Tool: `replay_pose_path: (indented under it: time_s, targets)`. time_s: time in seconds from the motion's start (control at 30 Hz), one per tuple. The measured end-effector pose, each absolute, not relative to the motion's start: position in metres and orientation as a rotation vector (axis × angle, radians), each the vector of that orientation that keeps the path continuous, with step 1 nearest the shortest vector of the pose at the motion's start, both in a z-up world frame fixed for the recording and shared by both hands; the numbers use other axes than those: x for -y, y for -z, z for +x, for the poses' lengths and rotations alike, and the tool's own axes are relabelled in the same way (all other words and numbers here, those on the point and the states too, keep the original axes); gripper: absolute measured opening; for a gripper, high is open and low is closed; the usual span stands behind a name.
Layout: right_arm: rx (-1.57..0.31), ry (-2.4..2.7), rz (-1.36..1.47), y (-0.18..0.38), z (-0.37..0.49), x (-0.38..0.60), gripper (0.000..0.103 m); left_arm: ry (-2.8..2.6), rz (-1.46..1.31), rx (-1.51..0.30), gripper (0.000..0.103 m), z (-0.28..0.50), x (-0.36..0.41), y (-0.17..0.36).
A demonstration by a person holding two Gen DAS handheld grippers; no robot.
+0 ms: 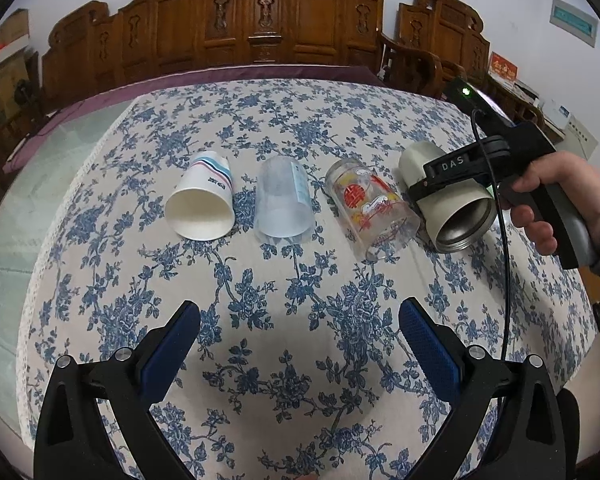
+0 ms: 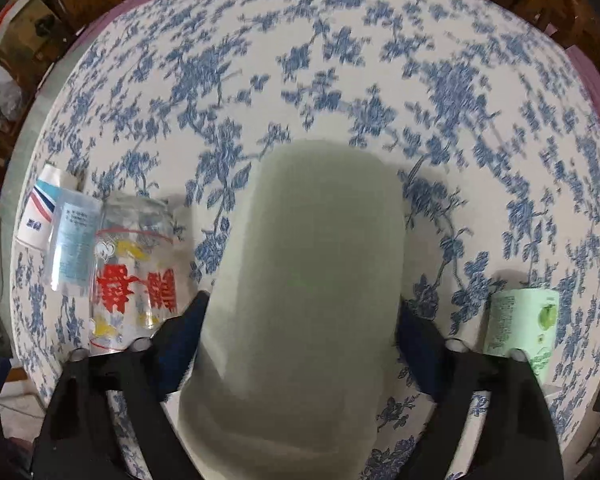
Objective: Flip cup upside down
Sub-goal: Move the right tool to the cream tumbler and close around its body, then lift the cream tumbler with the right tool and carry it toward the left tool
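Note:
Several cups lie on their sides in a row on the blue-flowered tablecloth (image 1: 284, 280): a white paper cup (image 1: 202, 206), a clear plastic cup (image 1: 284, 204), a printed glass (image 1: 370, 208) and a pale green steel-lined cup (image 1: 448, 204). My right gripper (image 1: 440, 184) is shut on the pale green cup, whose body fills the right wrist view (image 2: 300, 300) between the fingers (image 2: 184, 332). My left gripper (image 1: 300, 320) is open and empty, near the front of the table, well short of the cups.
A green carton (image 2: 524, 328) lies right of the held cup. The glass (image 2: 132, 272), plastic cup (image 2: 74, 240) and paper cup (image 2: 40, 208) lie close on its left. Carved wooden chairs (image 1: 260, 24) stand behind the table.

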State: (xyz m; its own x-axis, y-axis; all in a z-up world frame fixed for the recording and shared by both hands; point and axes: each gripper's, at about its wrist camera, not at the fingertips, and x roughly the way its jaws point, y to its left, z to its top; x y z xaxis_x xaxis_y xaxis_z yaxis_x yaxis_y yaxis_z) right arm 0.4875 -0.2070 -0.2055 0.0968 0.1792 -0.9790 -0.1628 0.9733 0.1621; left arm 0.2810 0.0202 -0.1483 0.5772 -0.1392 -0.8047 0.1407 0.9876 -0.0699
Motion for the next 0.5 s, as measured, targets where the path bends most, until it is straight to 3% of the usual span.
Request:
replay_pose_path:
  time_s: [0.13, 0.5]
  targets:
    - [-1.436, -0.254, 0.011, 0.200, 0.482, 0.212, 0.080, 0.162, 0.005, -0.947, 0.096, 0.275, -0.021, 0.148]
    - [-1.342, -0.346, 0.026, 0.158, 0.401, 0.226, 0.079, 0.153, -0.022, -0.916, 0.096, 0.240, -0.025, 0.130]
